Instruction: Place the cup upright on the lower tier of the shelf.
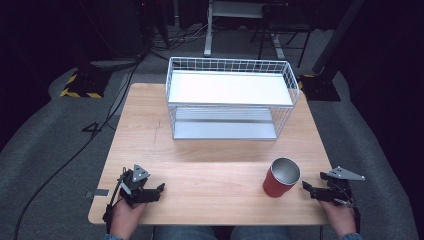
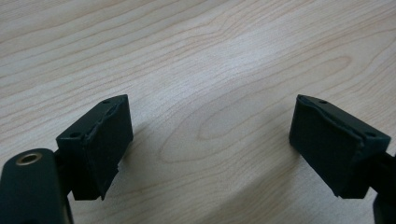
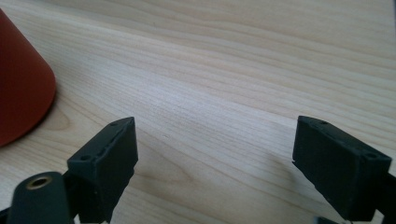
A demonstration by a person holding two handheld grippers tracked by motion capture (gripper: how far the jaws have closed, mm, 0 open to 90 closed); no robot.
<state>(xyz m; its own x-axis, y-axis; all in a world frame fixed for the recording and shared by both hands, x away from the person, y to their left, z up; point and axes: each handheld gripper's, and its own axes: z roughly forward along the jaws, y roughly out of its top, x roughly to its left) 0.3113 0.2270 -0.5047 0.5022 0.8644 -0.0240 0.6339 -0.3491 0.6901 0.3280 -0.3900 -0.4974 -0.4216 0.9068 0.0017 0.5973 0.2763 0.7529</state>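
1. One red cup [image 1: 281, 178] is standing upright near the desk [image 1: 215, 155] front right corner.
2. One white wire rack [image 1: 231, 98] is sitting at the far edge.
3. Two grippers: left gripper [image 1: 159, 190] and right gripper [image 1: 306, 188] are resting at the front edge, jaws spread, pinching nothing.

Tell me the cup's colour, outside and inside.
The cup is red outside with a silvery grey inside; the high view shows both best.

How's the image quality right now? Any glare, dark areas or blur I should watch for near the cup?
High view: the table is evenly lit, the room beyond falls dark, and the white shelf of the wire rack looks washed out. Right gripper view: the red cup is soft and cut off at the frame edge; the wood grain is sharp. Left gripper view: the jaws throw soft shadows, with no glare.
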